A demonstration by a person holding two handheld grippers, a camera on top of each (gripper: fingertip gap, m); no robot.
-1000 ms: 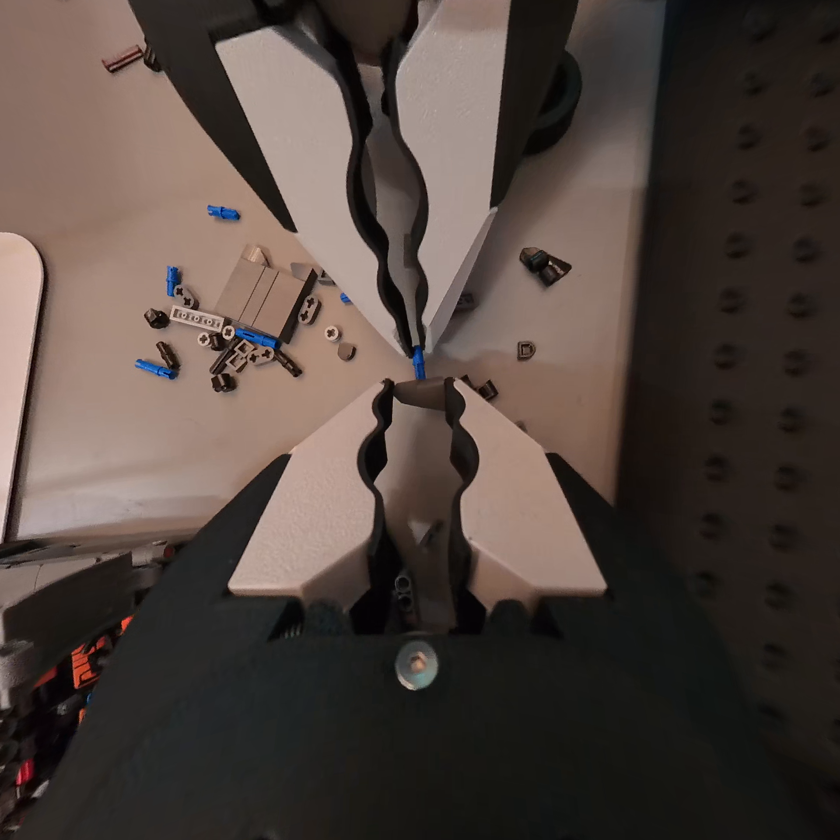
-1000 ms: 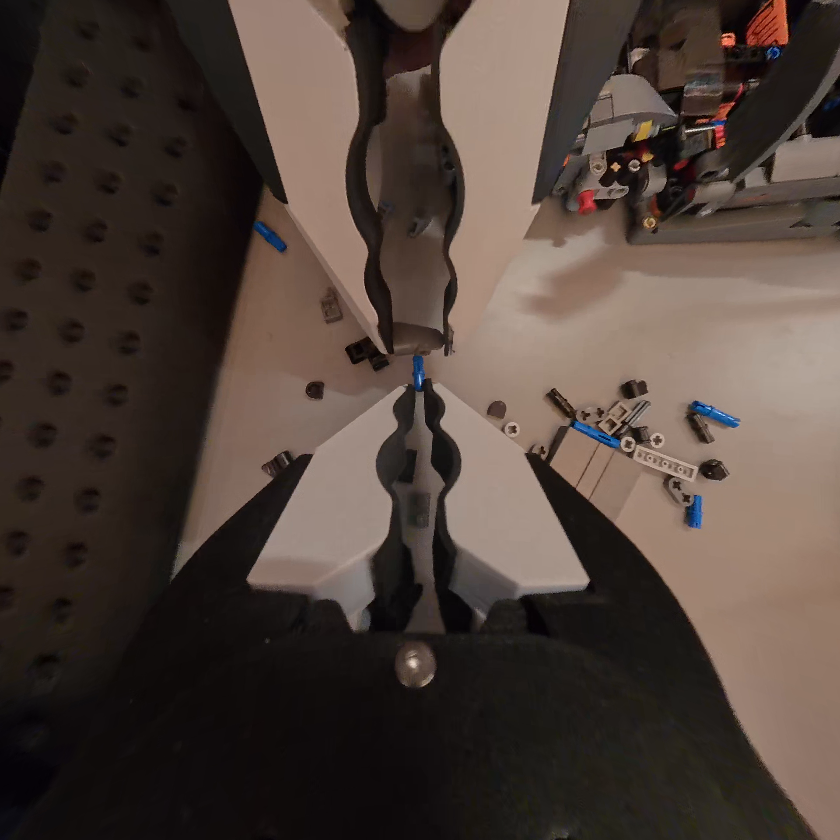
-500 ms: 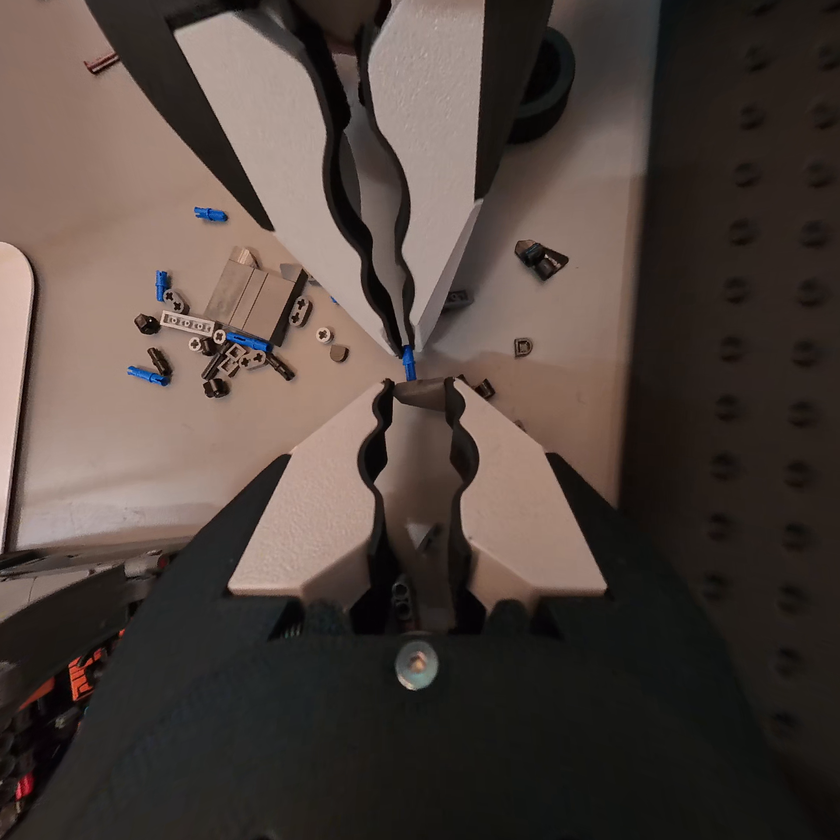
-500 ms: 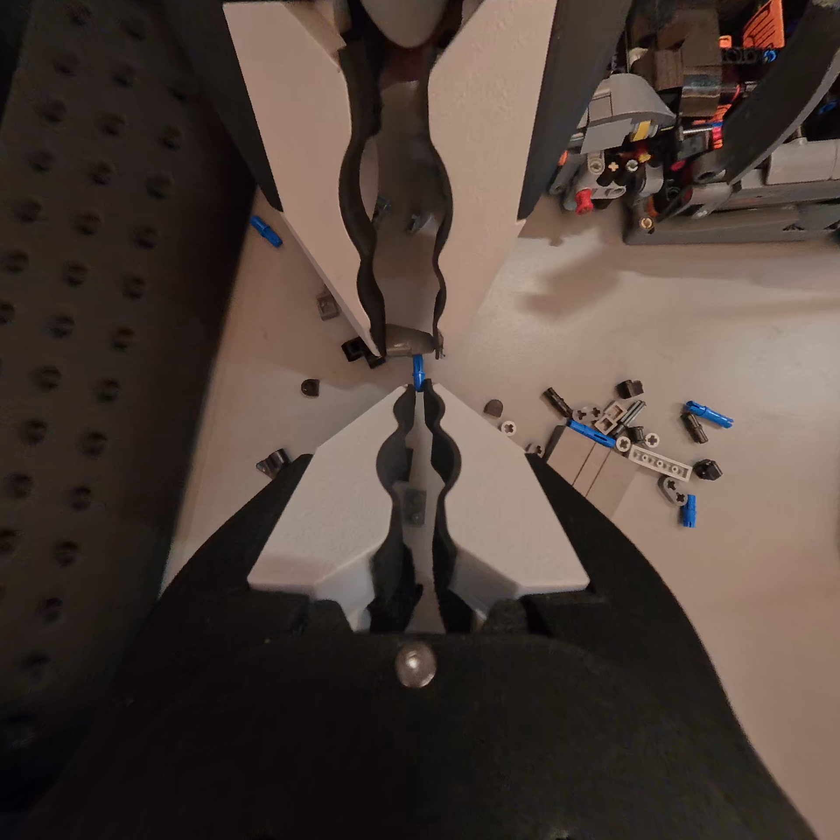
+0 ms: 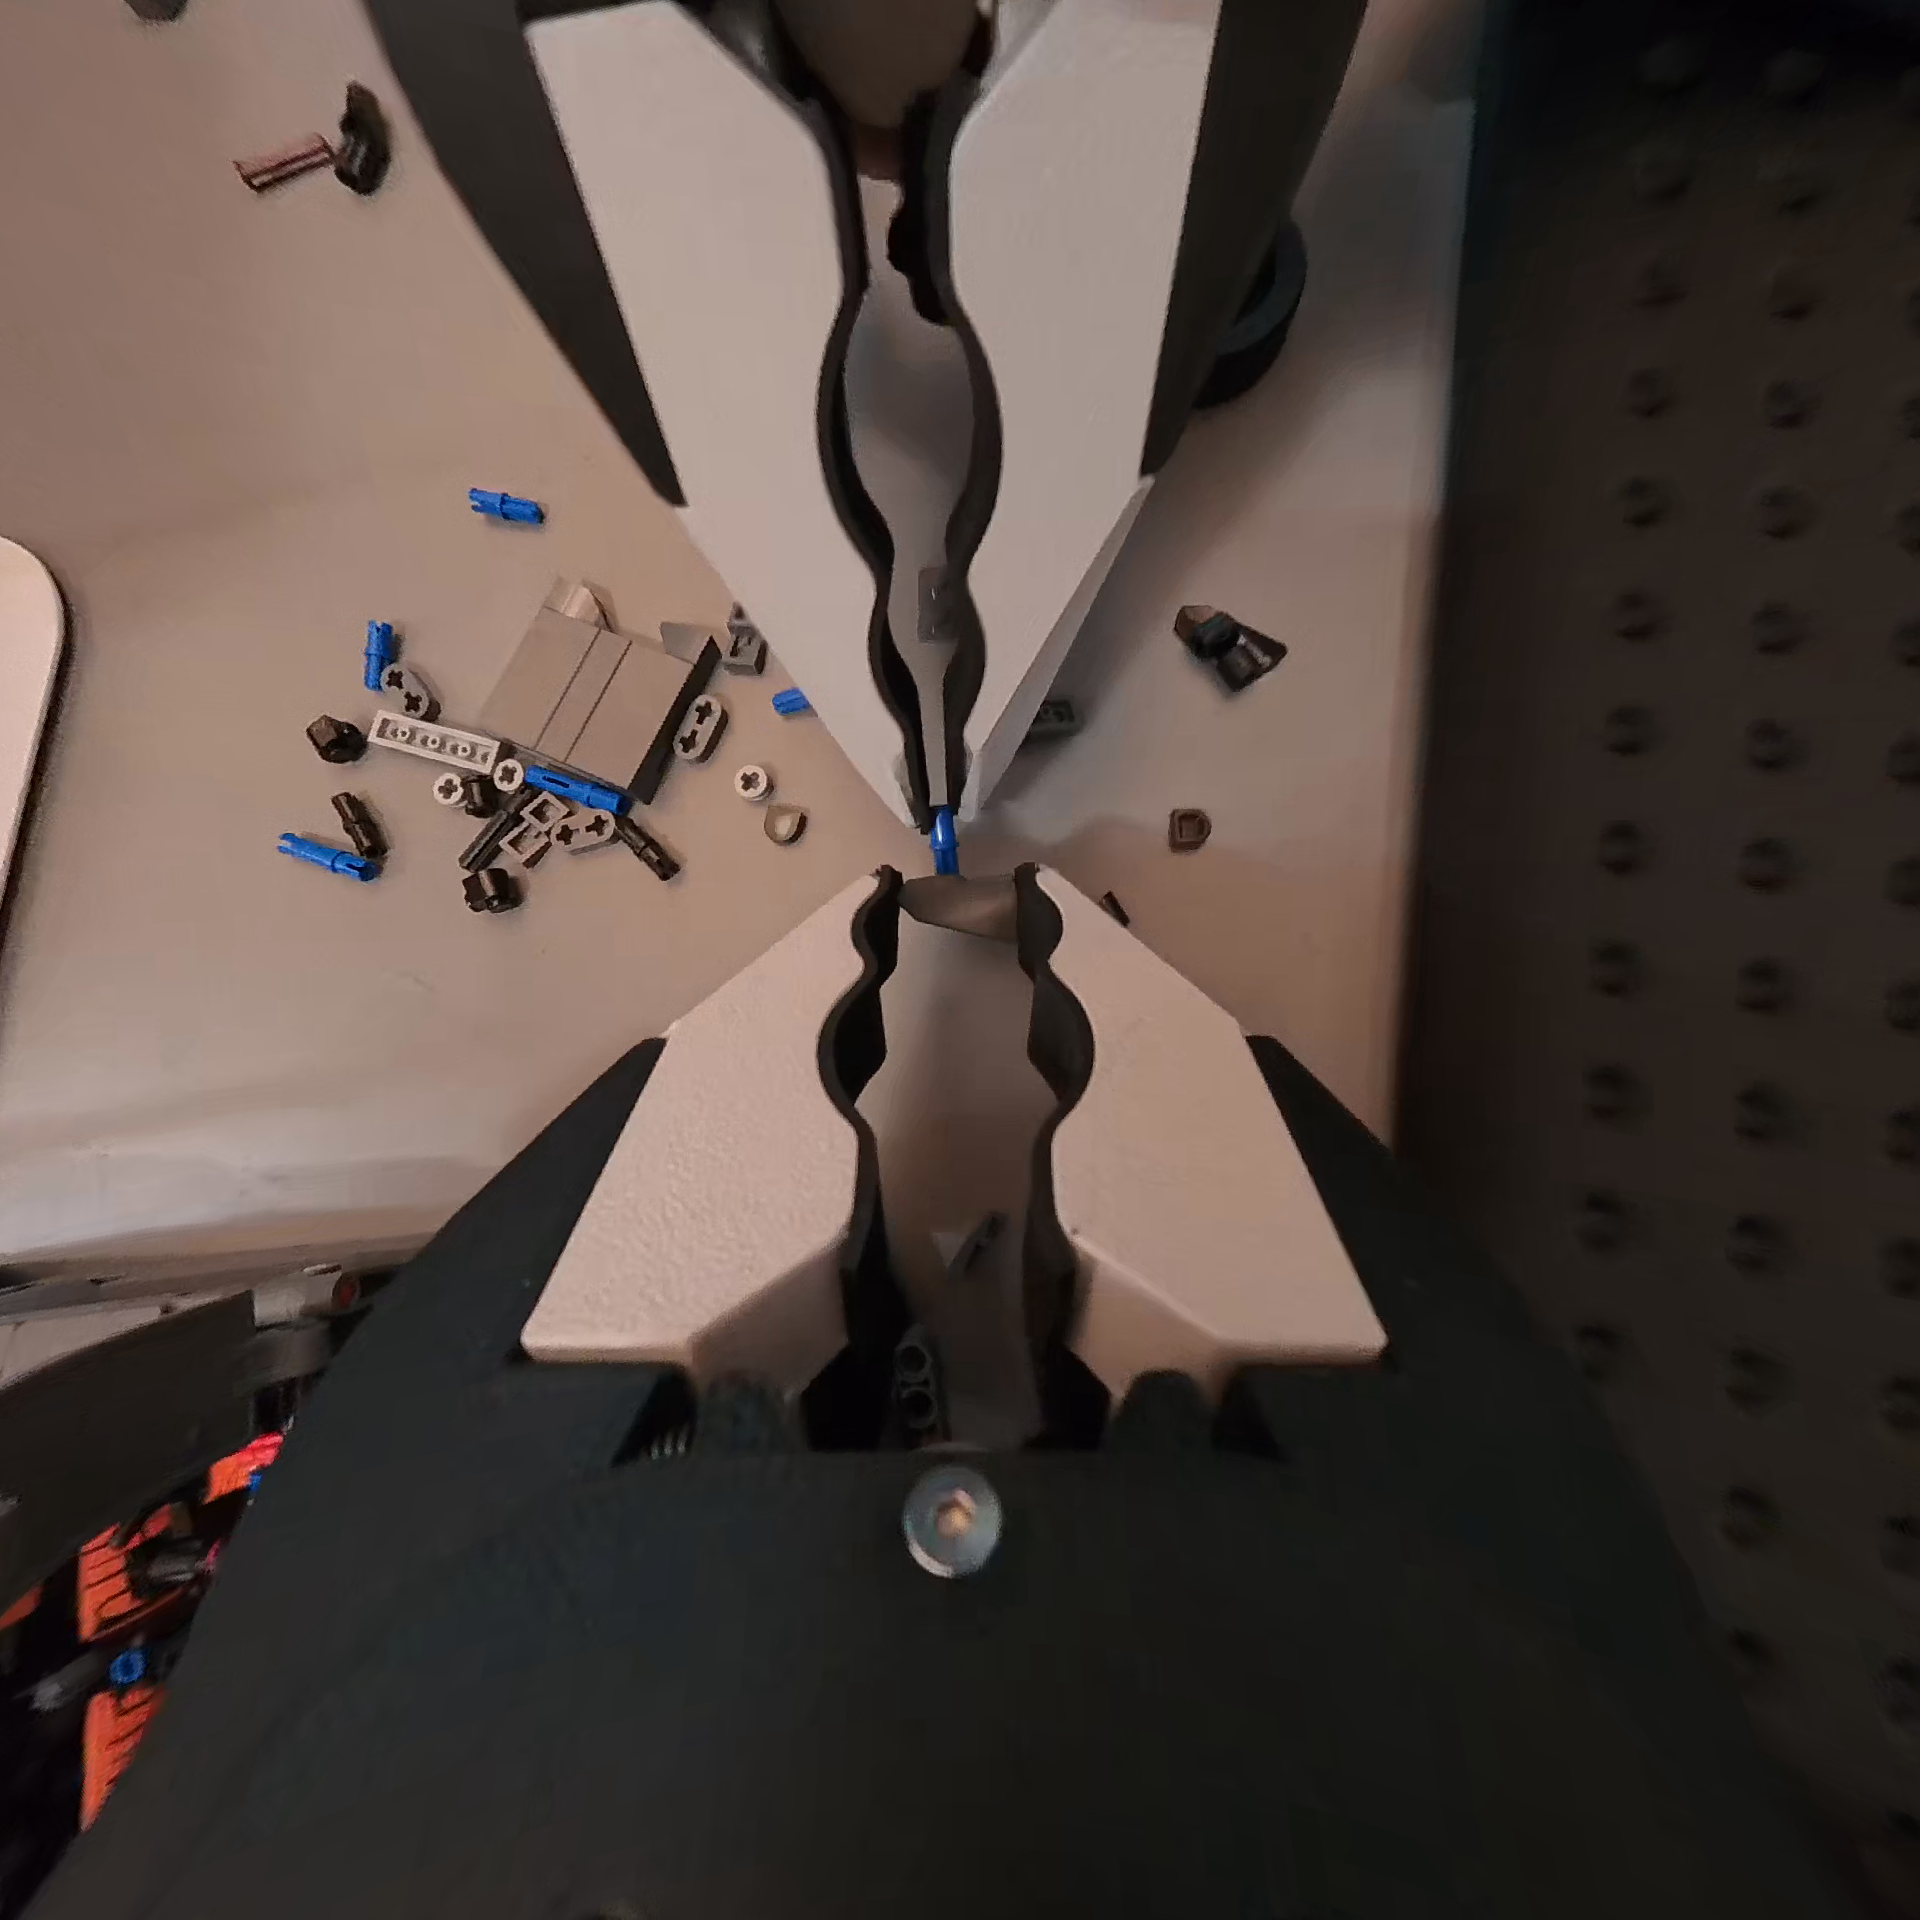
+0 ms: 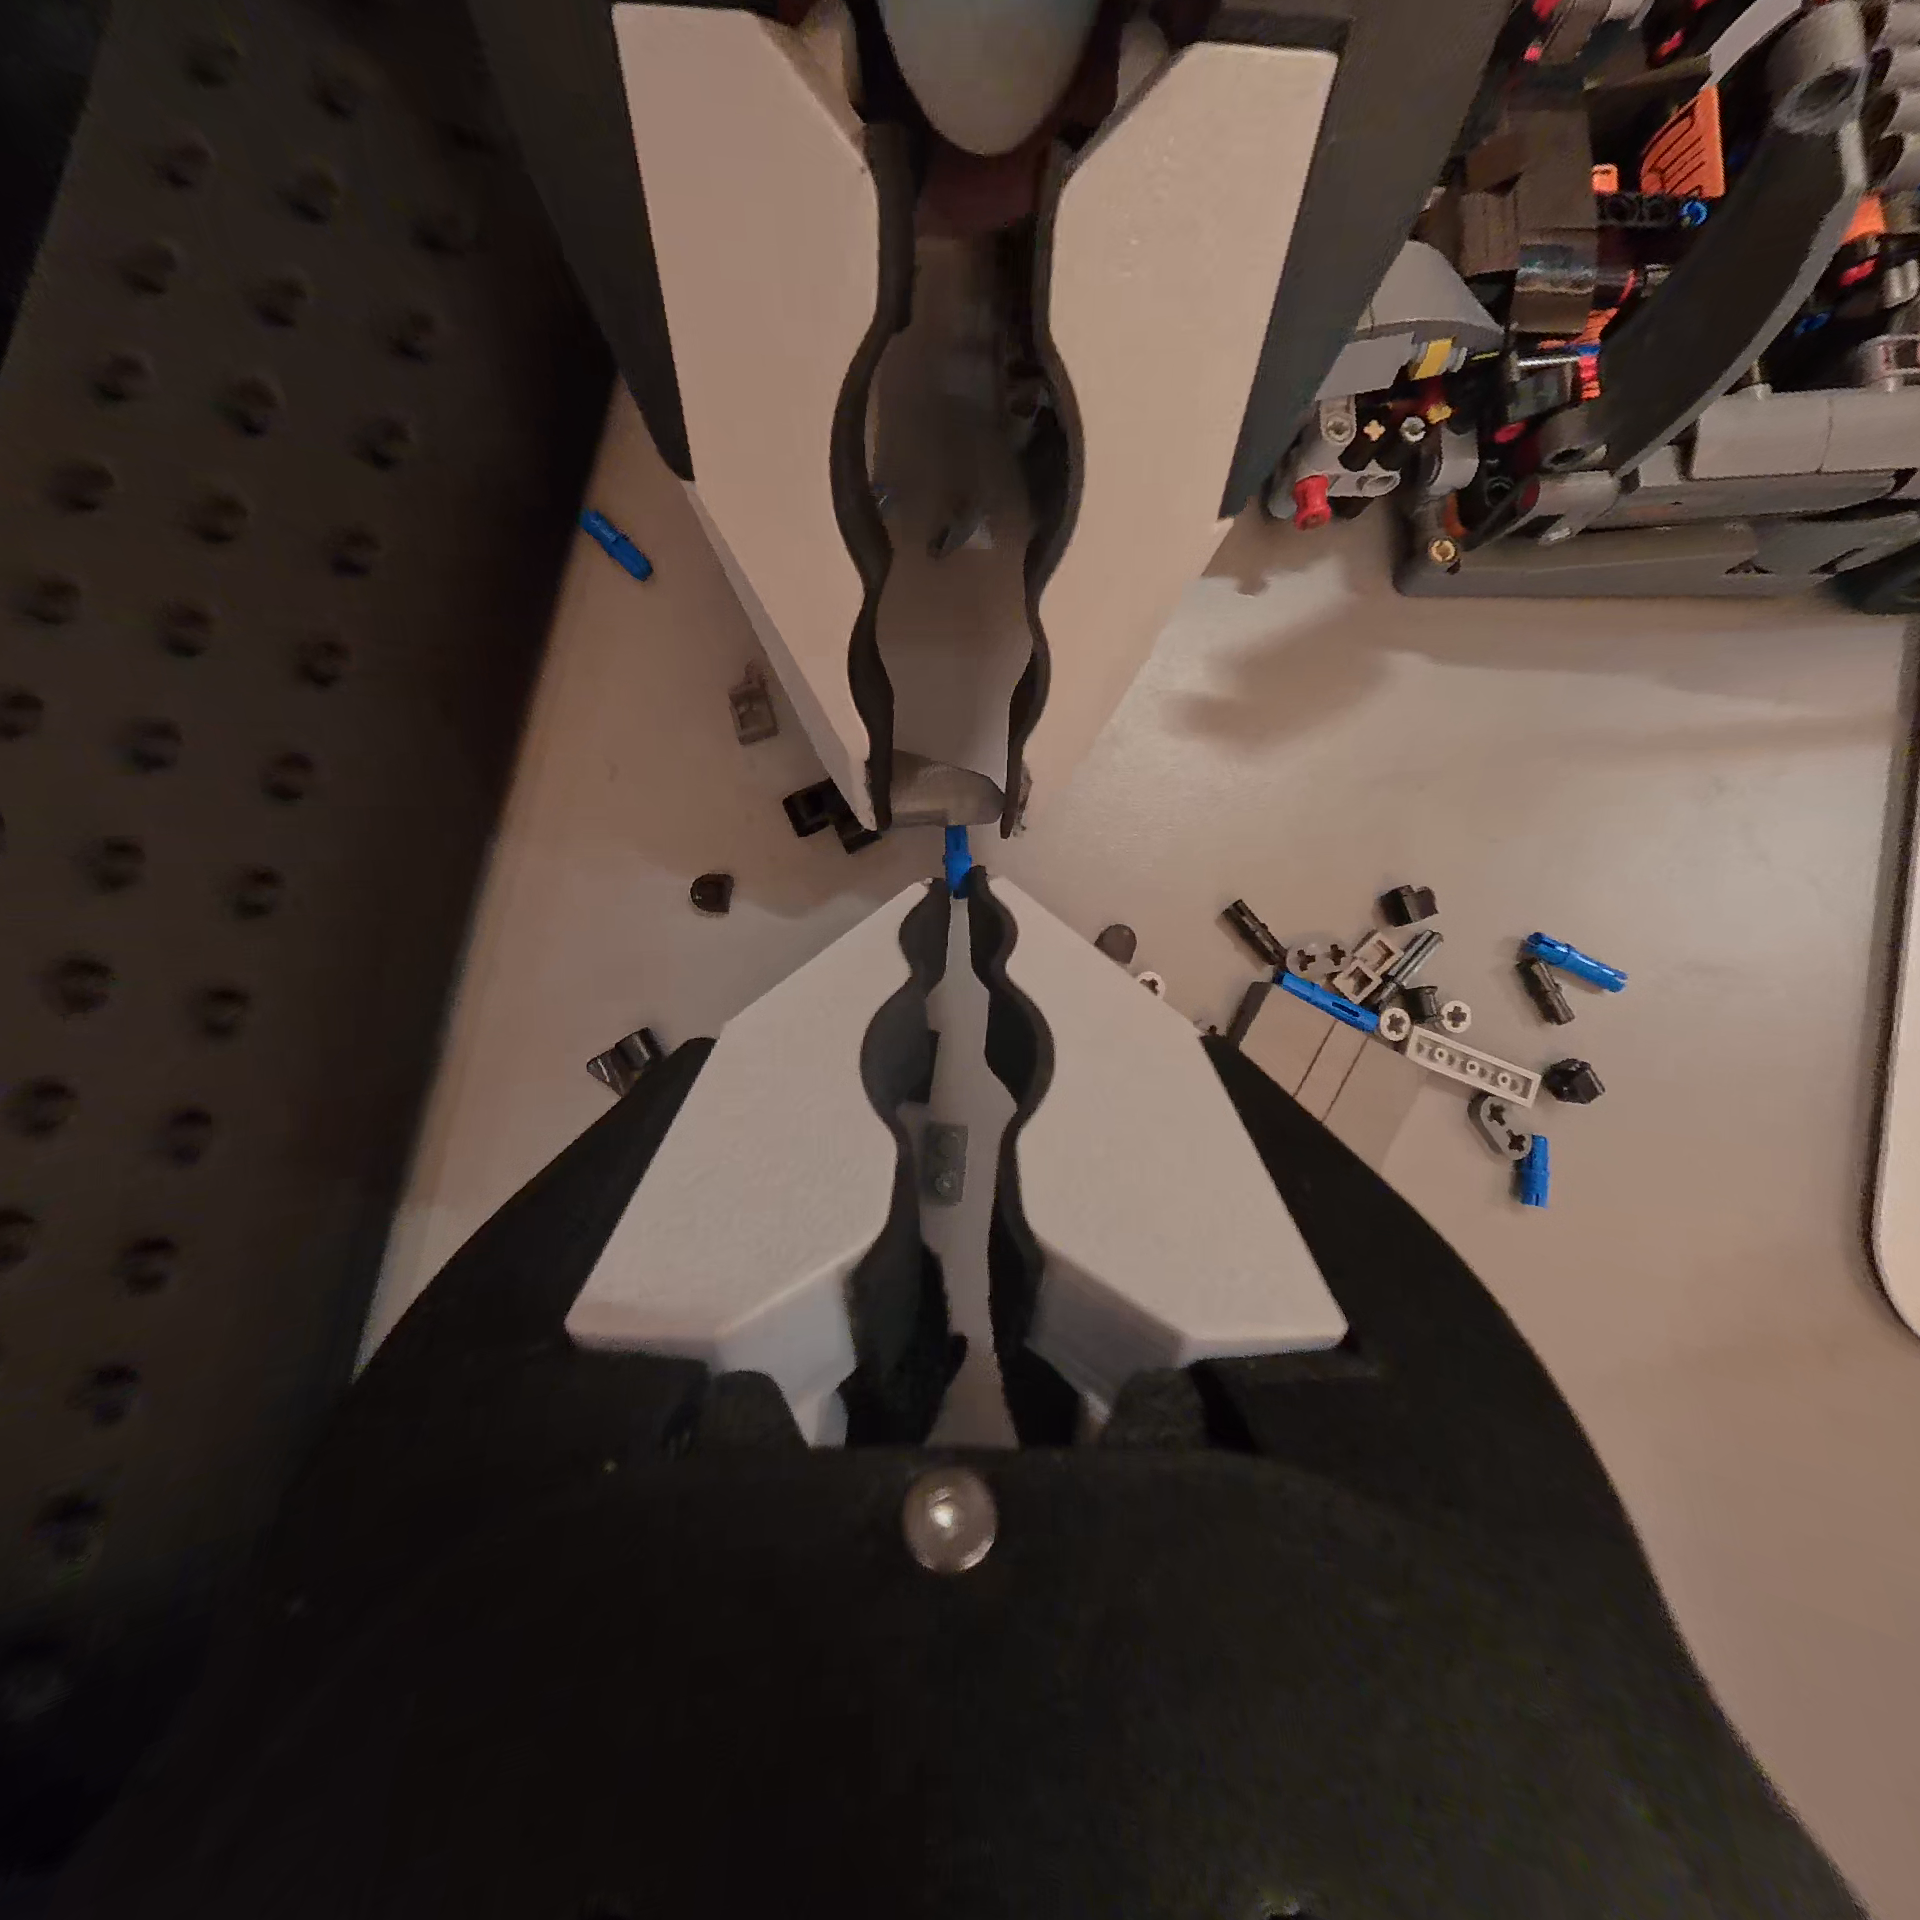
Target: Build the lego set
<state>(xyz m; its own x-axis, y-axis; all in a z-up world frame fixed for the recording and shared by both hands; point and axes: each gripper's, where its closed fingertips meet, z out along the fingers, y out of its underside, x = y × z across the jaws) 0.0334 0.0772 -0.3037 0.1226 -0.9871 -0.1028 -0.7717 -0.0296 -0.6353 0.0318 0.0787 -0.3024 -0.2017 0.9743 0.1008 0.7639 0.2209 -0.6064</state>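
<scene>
Between grippers, blue pin [image 5: 942, 836] recentred vs. earlier.

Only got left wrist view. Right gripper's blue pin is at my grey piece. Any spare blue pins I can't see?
Observer: One. A loose blue pin lies beside the dark studded mat, hidden from you behind the left gripper.
Operator: The model? I only see an orange sliver.
Observer: The partly built model stands on the table past that gripper, a red pin end at the corner nearest it.
Operator: Right gripper's hold?
Observer: The right gripper pinches the held blue pin by its rear end only, fingertips nearly together.
</scene>
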